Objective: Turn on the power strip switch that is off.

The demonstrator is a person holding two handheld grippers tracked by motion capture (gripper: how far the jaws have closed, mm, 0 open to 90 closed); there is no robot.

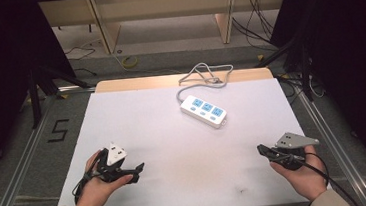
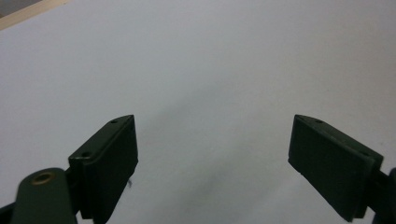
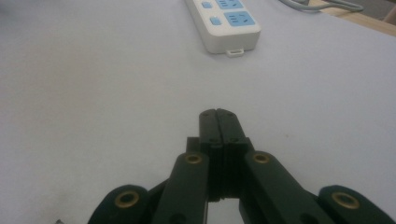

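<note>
I am holding both tools low over the near edge of the white bench [image 1: 136,112], the left gripper [image 1: 136,171] at the near left and the right gripper [image 1: 261,150] at the near right, each well apart from the power strip [image 1: 203,111], which is lying at an angle toward the far side, right of centre, with its grey cable [image 1: 203,74] looping off the far edge. My left jaws are standing wide open with nothing between them; my right jaws are pressed fully together and are gripping nothing. To approach the strip well, I judge that I should be opening the right jaws before reaching, coming in across the strip's short width rather than its length, and keeping the left gripper free to steady the body so it is not sliding on the smooth surface. The high view is giving the layout: both hands, the strip's three blue sockets and the whole cable. The right gripper view [image 3: 218,113] is showing the strip's near end [image 3: 224,23] with its small hanging tab, a detail lost from above. The left gripper view [image 2: 212,158] is looking along open jaws at bare bench.
</note>
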